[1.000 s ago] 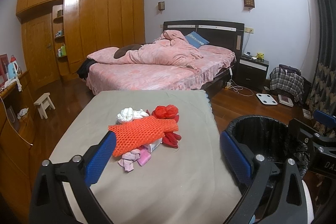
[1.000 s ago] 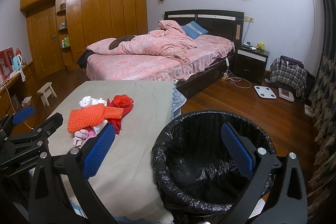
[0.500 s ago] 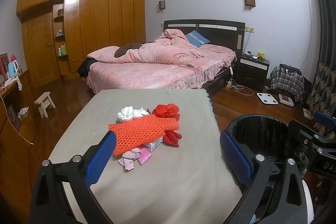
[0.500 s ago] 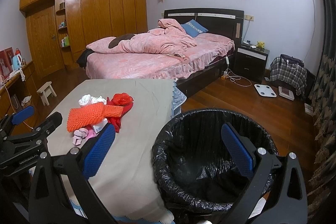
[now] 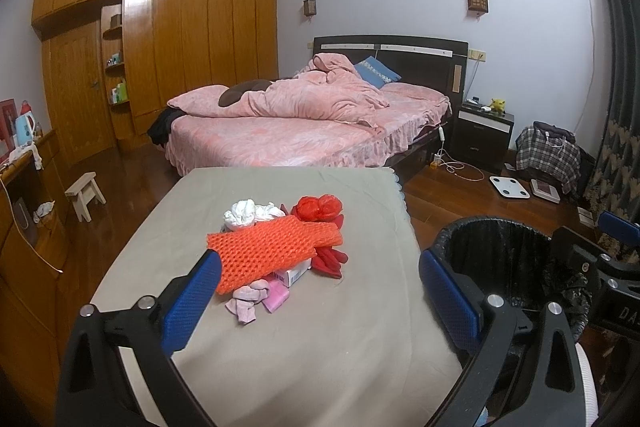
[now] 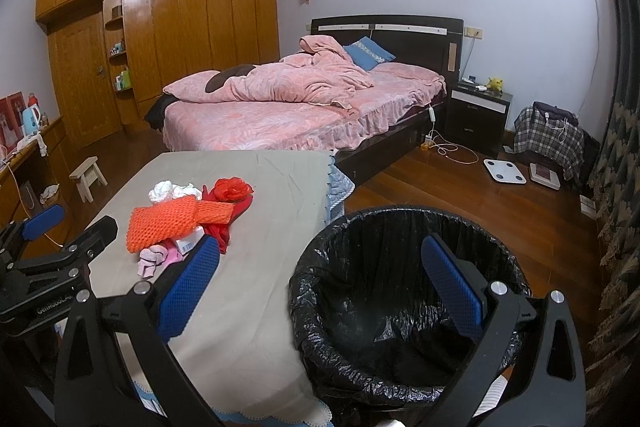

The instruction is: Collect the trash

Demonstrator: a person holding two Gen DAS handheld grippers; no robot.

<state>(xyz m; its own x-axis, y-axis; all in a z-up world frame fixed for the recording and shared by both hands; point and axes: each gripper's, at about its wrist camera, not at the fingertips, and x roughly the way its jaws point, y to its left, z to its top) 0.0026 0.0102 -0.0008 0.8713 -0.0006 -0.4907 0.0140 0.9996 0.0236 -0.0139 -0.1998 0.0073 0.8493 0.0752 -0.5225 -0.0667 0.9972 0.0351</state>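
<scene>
A pile of trash lies mid-table: an orange foam net [image 5: 272, 253] [image 6: 172, 223], white crumpled tissue [image 5: 248, 213] [image 6: 168, 191], a red plastic bag [image 5: 320, 209] [image 6: 230, 189], a small white box [image 5: 294, 273] and pink scraps [image 5: 252, 301] [image 6: 154, 259]. A bin lined with a black bag [image 5: 504, 259] [image 6: 404, 307] stands to the right of the table. My left gripper [image 5: 320, 291] is open, nothing in it, just short of the pile. My right gripper [image 6: 320, 287] is open above the bin's near rim.
The table wears a grey cloth [image 5: 328, 339] [image 6: 260, 195]. Beyond it stand a pink bed [image 5: 304, 123], a nightstand [image 5: 484, 135], a floor scale [image 5: 510, 187] and a plaid bag [image 5: 548, 155]. A wooden stool [image 5: 86, 195] and a sideboard [image 5: 24, 227] are on the left.
Both views have shifted only slightly; the grippers stay open and the pile has not moved.
</scene>
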